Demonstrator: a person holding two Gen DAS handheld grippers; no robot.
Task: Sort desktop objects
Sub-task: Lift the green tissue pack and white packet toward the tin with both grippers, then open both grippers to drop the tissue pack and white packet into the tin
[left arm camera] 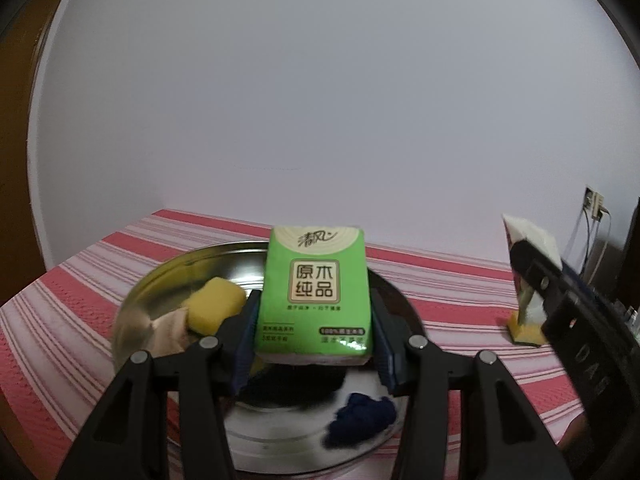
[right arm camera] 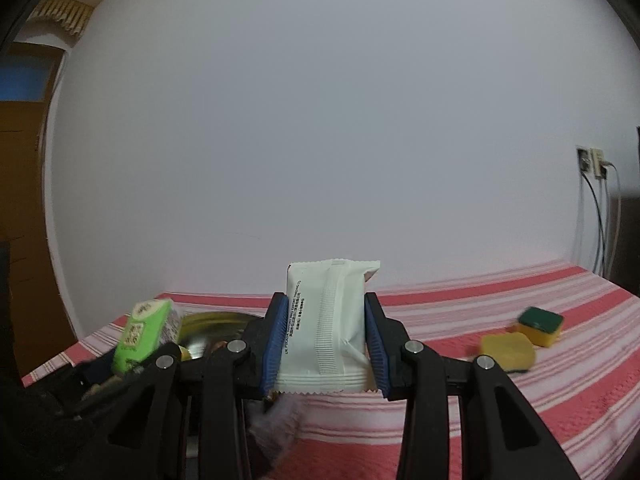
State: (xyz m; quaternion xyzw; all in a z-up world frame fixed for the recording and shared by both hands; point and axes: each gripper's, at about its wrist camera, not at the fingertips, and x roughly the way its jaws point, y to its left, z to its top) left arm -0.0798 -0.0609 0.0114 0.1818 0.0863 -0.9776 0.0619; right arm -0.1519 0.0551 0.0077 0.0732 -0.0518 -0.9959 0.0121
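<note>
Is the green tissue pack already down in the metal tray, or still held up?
Held up. The left gripper is shut on the green tissue pack, which hangs above the metal tray.

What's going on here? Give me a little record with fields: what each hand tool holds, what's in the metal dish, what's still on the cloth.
left gripper: jaws shut on green tissue pack, above the dish
right gripper: jaws shut on white sachet
metal dish: yellow sponge, dark blue cloth, a beige item
striped tablecloth: two sponges, one green side up
</note>
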